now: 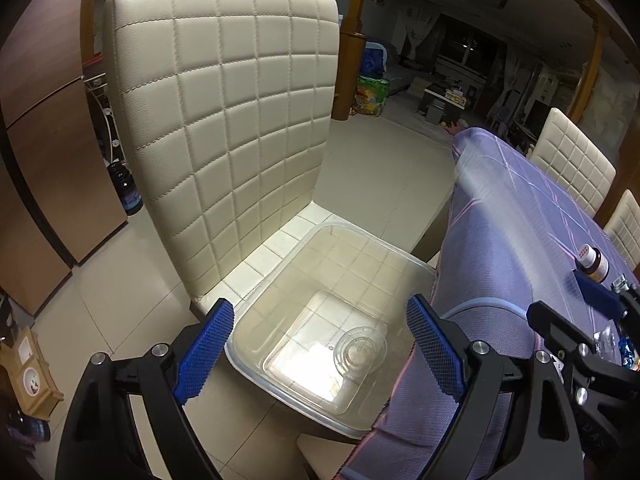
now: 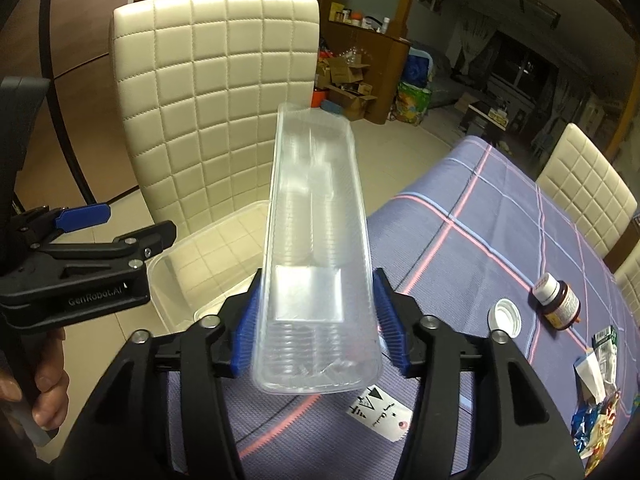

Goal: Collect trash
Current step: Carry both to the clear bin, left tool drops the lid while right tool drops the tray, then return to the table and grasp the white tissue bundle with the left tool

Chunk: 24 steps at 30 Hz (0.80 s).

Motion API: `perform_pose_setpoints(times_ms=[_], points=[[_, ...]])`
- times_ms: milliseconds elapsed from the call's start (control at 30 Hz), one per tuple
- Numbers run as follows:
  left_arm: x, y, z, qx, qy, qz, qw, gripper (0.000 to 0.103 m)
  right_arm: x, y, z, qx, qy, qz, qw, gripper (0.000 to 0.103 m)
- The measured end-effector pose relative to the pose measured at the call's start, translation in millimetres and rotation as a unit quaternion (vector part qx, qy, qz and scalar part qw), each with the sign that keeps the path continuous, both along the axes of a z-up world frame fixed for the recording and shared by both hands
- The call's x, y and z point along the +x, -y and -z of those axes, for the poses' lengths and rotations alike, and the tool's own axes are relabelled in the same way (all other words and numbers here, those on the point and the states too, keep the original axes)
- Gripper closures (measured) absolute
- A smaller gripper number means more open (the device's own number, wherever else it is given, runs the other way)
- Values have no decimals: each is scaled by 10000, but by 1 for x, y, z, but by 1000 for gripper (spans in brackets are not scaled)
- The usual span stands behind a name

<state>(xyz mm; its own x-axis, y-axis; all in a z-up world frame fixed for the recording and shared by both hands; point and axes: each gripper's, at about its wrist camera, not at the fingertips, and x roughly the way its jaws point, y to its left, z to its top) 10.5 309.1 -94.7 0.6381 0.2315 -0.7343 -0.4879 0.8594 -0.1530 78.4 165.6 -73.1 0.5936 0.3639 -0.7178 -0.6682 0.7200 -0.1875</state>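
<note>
A clear plastic bin [image 1: 320, 320] stands on the seat of a cream quilted chair [image 1: 224, 120], beside the table. A clear round lid [image 1: 360, 350] lies in the bin. My left gripper [image 1: 320, 348] is open and empty above the bin. My right gripper [image 2: 316, 332] is shut on a long clear plastic tray [image 2: 316, 240], held over the table edge and pointing toward the bin [image 2: 200, 264]. The left gripper [image 2: 80, 248] shows at the left of the right wrist view.
The table has a purple checked cloth [image 2: 480, 240]. On it lie a brown medicine bottle [image 2: 558, 300], a white cap [image 2: 506, 316], a paper tag [image 2: 380, 412] and crumpled wrappers [image 2: 596, 392]. More cream chairs [image 2: 580, 188] stand on the far side.
</note>
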Motion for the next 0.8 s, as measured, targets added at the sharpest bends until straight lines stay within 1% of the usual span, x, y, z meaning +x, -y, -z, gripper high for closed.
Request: perform_pose_setpoints(times_ms=[67, 133, 367, 533, 800], points=[[-1, 0, 0, 4, -1, -14, 10000, 17, -3, 0, -3, 41, 117, -3, 9999, 26], [-2, 0, 0, 6, -9, -19, 10000, 17, -5, -1, -4, 7, 258, 15, 9997, 26], [-1, 9, -2, 26, -12, 79, 10000, 17, -2, 5, -5, 46, 121, 111, 9999, 26], [-1, 24, -9, 113, 46, 236, 9996, 17, -3, 12, -6, 81, 102, 200, 9997, 26], [5, 58, -24, 319, 125, 634, 9974, 17, -6, 47, -18, 254, 182, 547, 9980, 26]])
